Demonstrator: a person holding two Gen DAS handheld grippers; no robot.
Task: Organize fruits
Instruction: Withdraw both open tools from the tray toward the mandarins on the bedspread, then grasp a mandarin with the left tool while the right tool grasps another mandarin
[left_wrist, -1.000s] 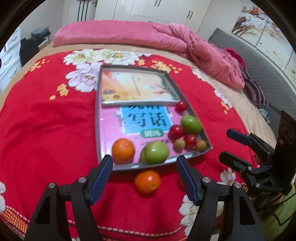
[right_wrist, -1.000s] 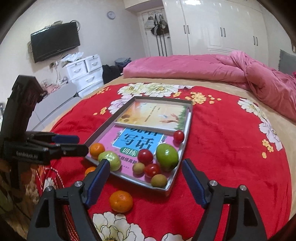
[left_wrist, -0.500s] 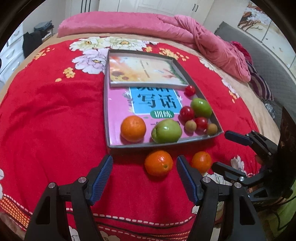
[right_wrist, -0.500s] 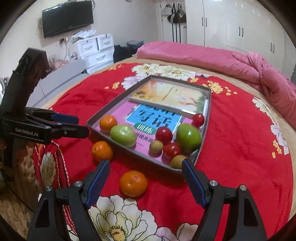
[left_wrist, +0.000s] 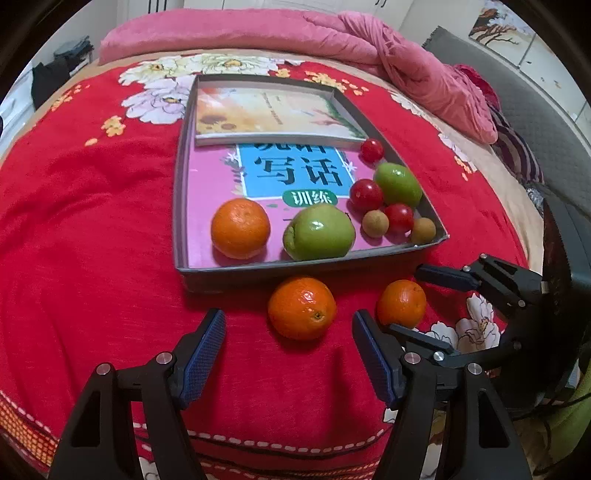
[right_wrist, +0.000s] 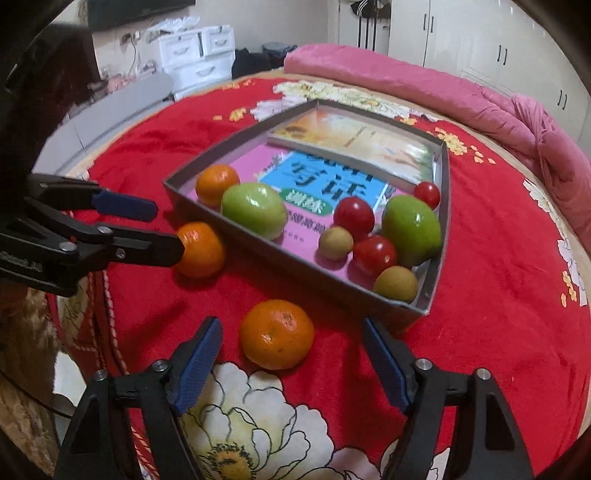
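Black gripper frames, blue textured pads, silver screws.

Red blanket: fuzzy matt cloth w/ printed flowers. Tray: thin grey card, matt walls. Books inside: glossy paper covers. Green apple shiny-smooth; oranges dimpled, slight sheen. Fingers: blue ribbed pads, matt black plastic.

Both wrist cameras look steeply down along their fingers at the bed, close in. The left view faces the tray head-on, while the right sees it cornerwise from the right. They share the tray and two loose oranges.
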